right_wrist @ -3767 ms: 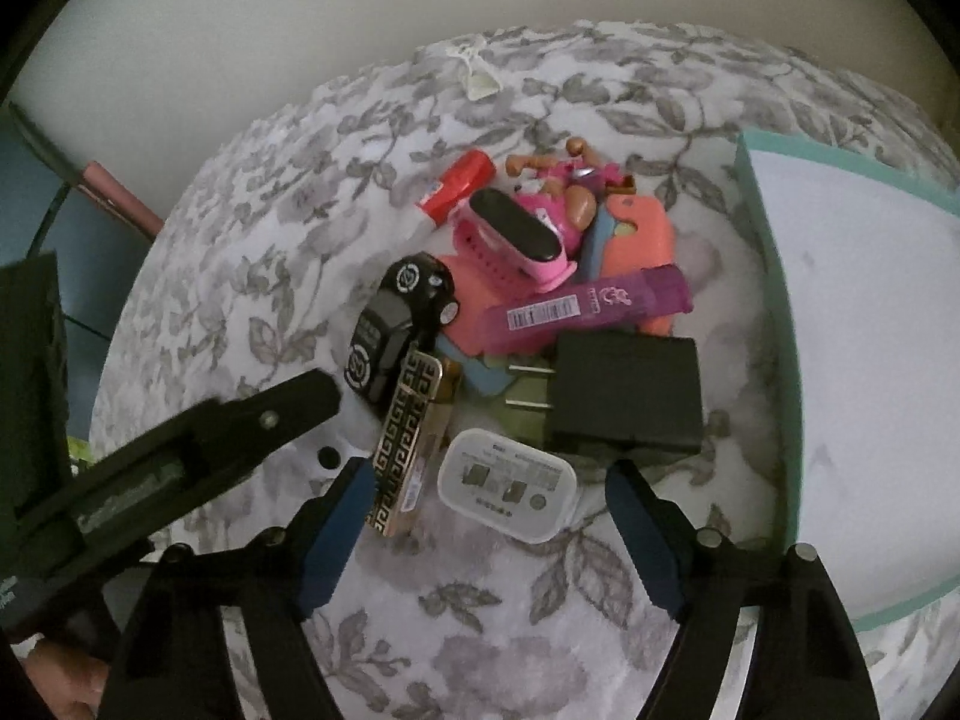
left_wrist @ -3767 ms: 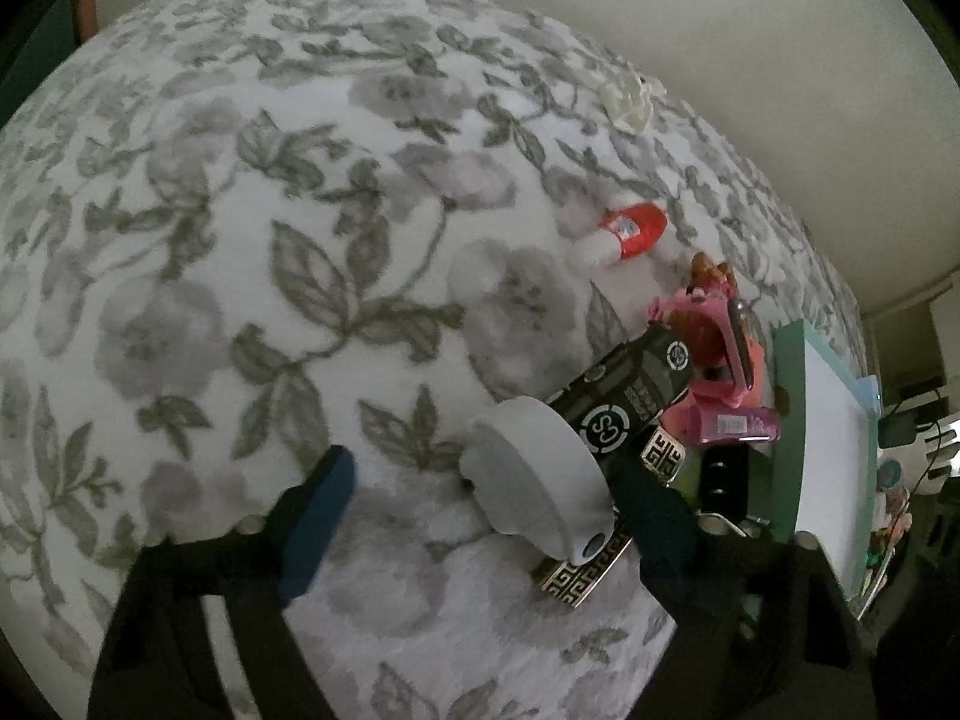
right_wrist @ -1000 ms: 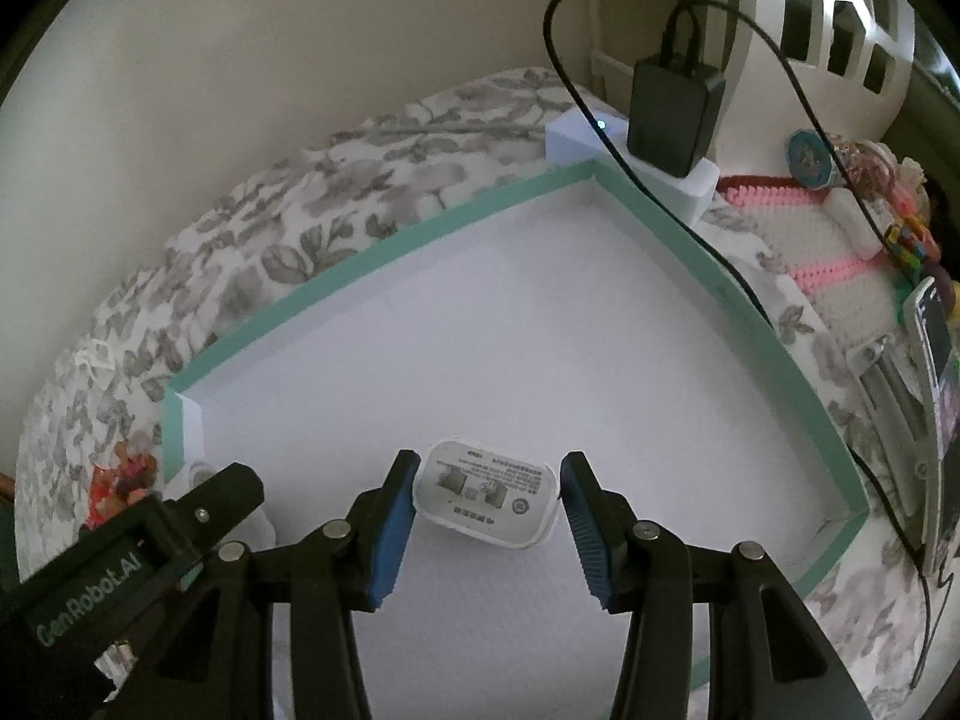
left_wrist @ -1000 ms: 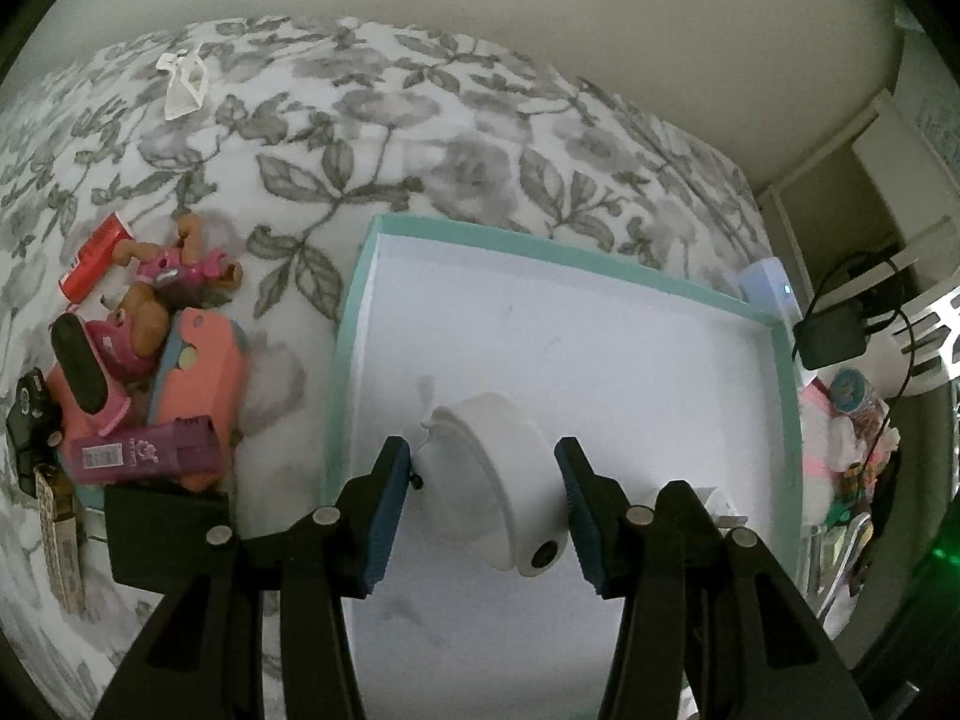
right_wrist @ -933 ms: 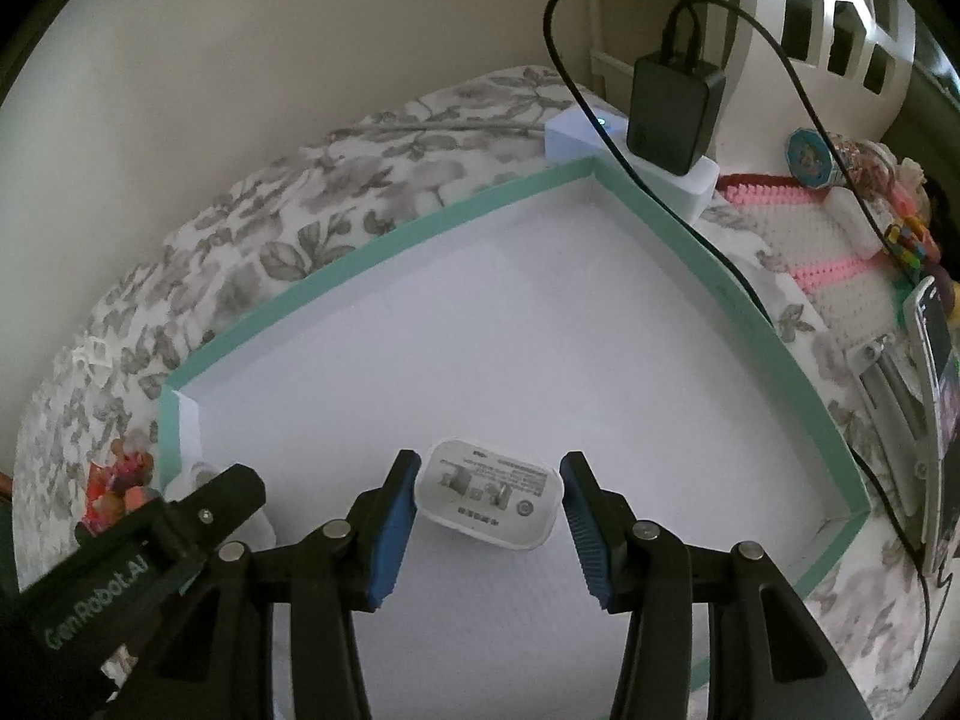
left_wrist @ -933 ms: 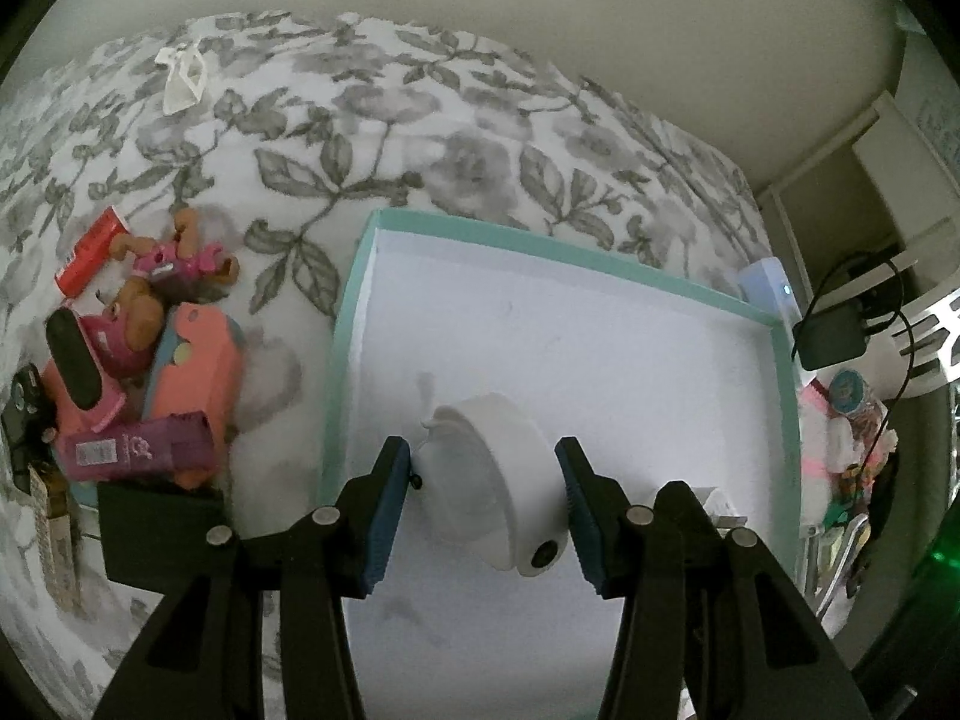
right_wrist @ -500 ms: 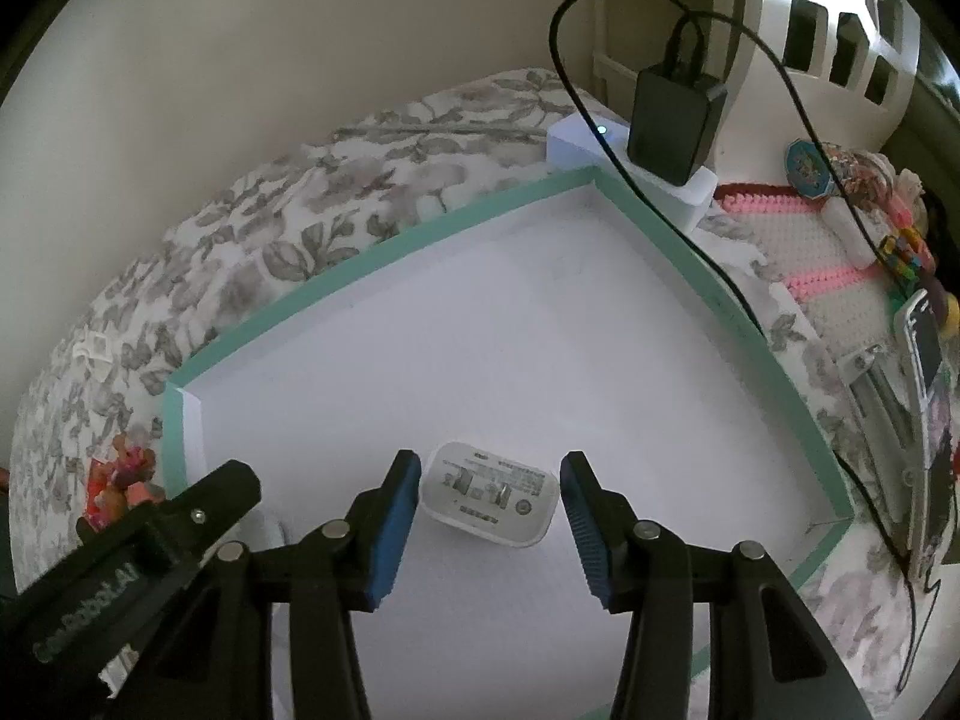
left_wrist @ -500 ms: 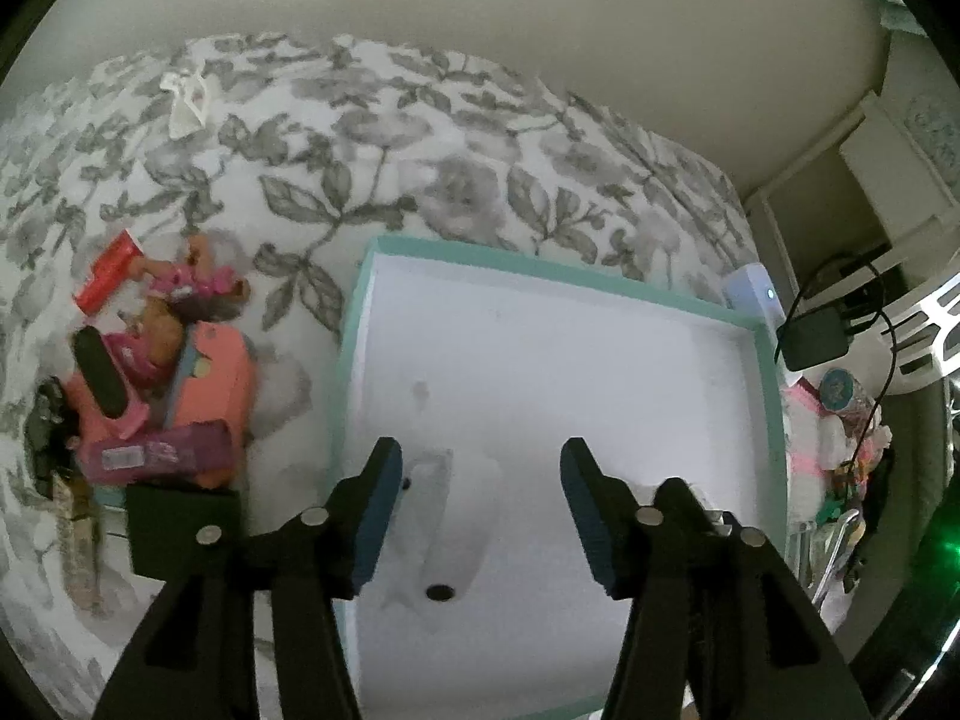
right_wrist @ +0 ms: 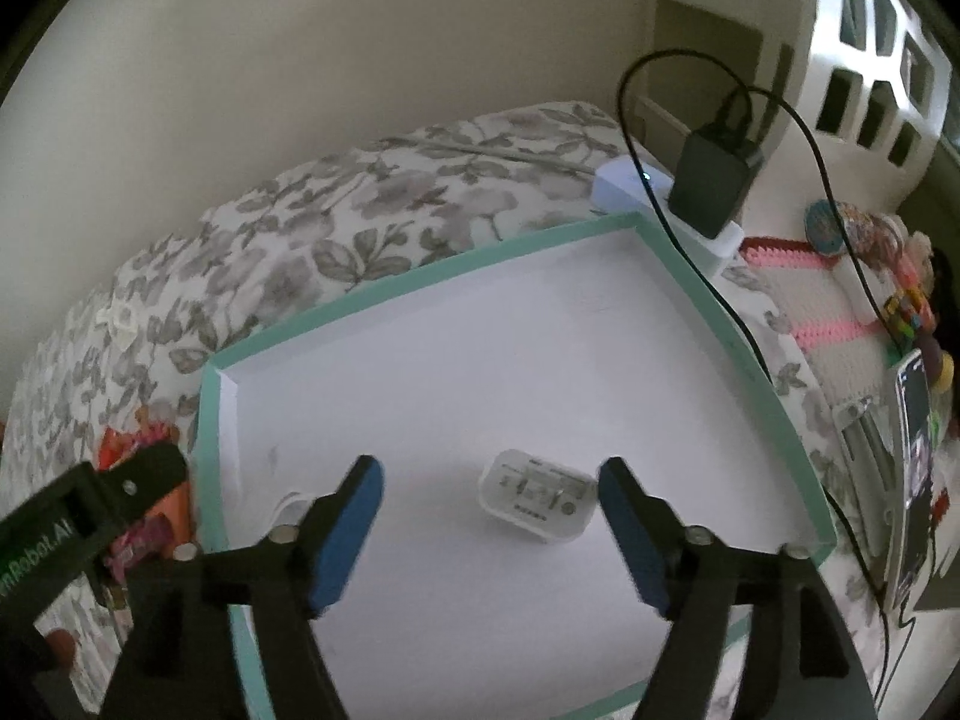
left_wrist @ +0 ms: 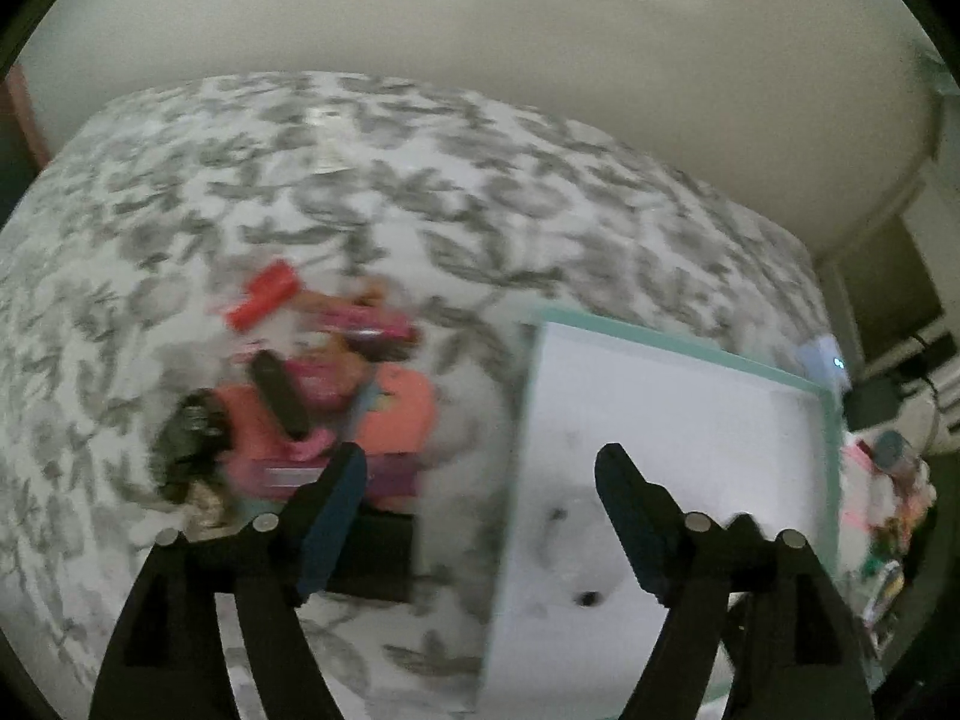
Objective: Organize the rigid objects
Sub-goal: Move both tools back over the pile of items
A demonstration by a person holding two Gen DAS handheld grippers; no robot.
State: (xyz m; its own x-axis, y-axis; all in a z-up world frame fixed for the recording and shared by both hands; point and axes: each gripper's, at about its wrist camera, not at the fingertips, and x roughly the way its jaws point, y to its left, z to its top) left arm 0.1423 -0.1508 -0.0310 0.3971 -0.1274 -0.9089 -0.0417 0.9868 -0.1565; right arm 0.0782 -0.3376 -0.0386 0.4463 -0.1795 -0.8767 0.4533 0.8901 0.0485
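A white tray with a teal rim [right_wrist: 420, 282] lies on the flowered bedspread; it also shows in the left wrist view [left_wrist: 678, 354]. A white charger [right_wrist: 537, 503] lies flat in the tray, just beyond my open, empty right gripper [right_wrist: 489, 507]. A round white object [left_wrist: 576, 564] lies in the tray's near left corner, blurred; its edge shows in the right wrist view [right_wrist: 291, 504]. My left gripper [left_wrist: 480, 504] is open and empty above the tray's left rim. A pile of toys and gadgets [left_wrist: 324, 408] lies left of the tray.
A black plug on a white power strip [right_wrist: 708, 192] sits at the tray's far corner, its cable trailing along the right rim. A phone [right_wrist: 915, 468] and small toys lie to the right. A wall stands behind the bed. A black block [left_wrist: 372, 552] lies under the left gripper.
Both grippers opened and let go: the round white object and the white charger now lie in the tray. Both grippers have pulled back, the left one swinging toward the pile.
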